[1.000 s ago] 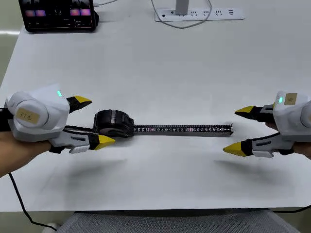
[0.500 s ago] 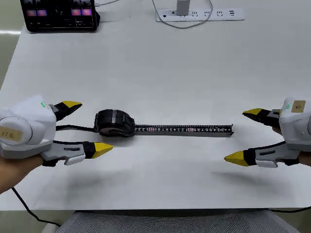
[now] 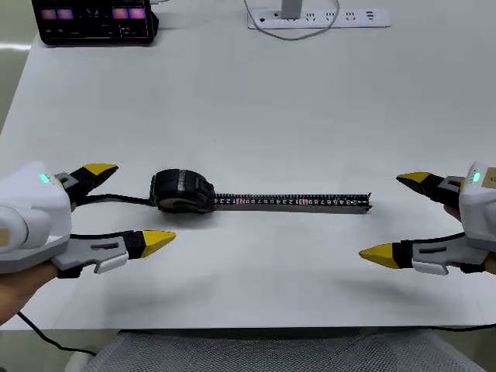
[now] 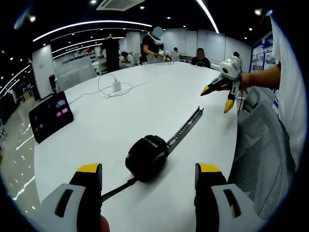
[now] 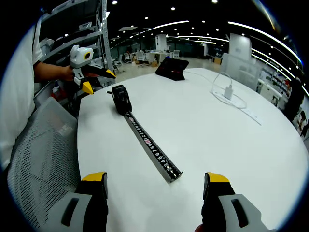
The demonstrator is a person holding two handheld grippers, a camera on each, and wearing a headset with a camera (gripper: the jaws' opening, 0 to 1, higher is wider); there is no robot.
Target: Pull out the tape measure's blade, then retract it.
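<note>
A black tape measure (image 3: pixel 182 191) lies on the white table (image 3: pixel 256 101), its blade (image 3: pixel 291 202) drawn out flat to the right, ending in a hook (image 3: pixel 368 204). A black wrist strap trails left from the case. My left gripper (image 3: pixel 133 204) is open, left of the case and not touching it. My right gripper (image 3: pixel 401 217) is open too, just right of the hook, holding nothing. In the left gripper view the case (image 4: pixel 146 156) sits ahead between the yellow fingertips (image 4: pixel 90 169). In the right gripper view the blade (image 5: pixel 149 145) runs away toward the case (image 5: pixel 120 98).
A dark tablet with lit tiles (image 3: pixel 91 19) stands at the back left. A white power strip (image 3: pixel 318 17) with a plugged cable lies at the back centre. A mesh chair (image 3: pixel 256 353) sits under the front table edge. People stand at a far table (image 4: pixel 145 46).
Both grippers have drawn back from the tape measure: the left one down and to the left off the case, the right one farther right of the hook. The blade stays extended.
</note>
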